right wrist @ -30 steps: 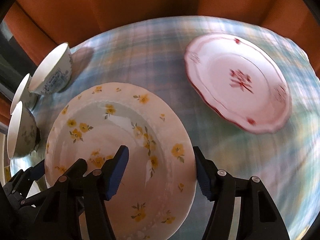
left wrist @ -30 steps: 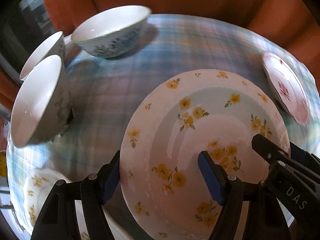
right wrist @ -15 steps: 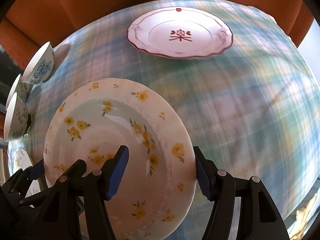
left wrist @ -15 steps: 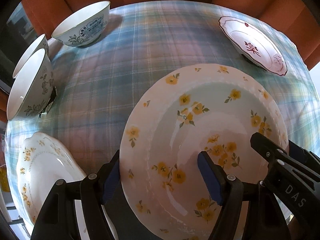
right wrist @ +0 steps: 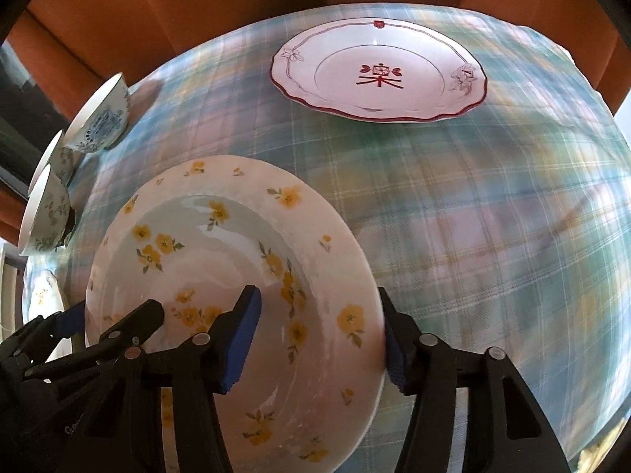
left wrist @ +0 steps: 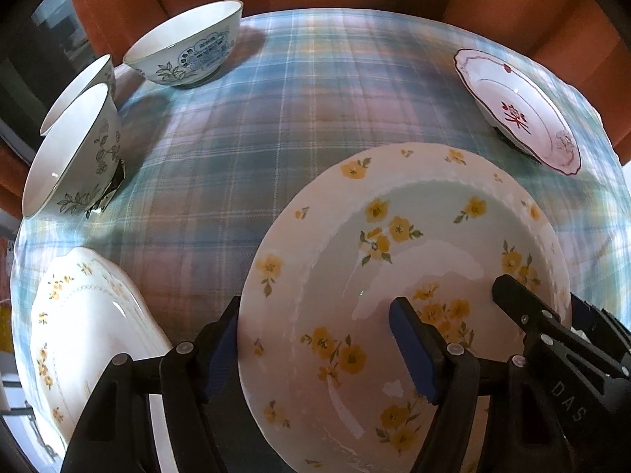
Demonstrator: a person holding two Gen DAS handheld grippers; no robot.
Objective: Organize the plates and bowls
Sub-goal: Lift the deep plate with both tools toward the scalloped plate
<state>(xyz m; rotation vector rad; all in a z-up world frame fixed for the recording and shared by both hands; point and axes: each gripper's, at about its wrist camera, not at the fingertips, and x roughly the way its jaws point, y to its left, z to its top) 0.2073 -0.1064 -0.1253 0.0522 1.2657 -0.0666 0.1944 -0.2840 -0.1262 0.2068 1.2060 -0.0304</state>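
Yellow-flowered plate: carried above the plaid table, tilted, rim caught on both sides
Left hand-held gripper: straddling the plate's left rim, one pad outside, one in the well; clamped on it, by the look
Right hand-held gripper: across the right rim; jaws closing on that rim
Step in hand: two-handed carry toward a stacking spot; probably
Candidate spots: floral plate at lower left; red-trimmed plate far side
Bowls: three, grouped at the left edge; untouched
Next move: level the plate; centre over a matching plate; lower gently; release both rims together
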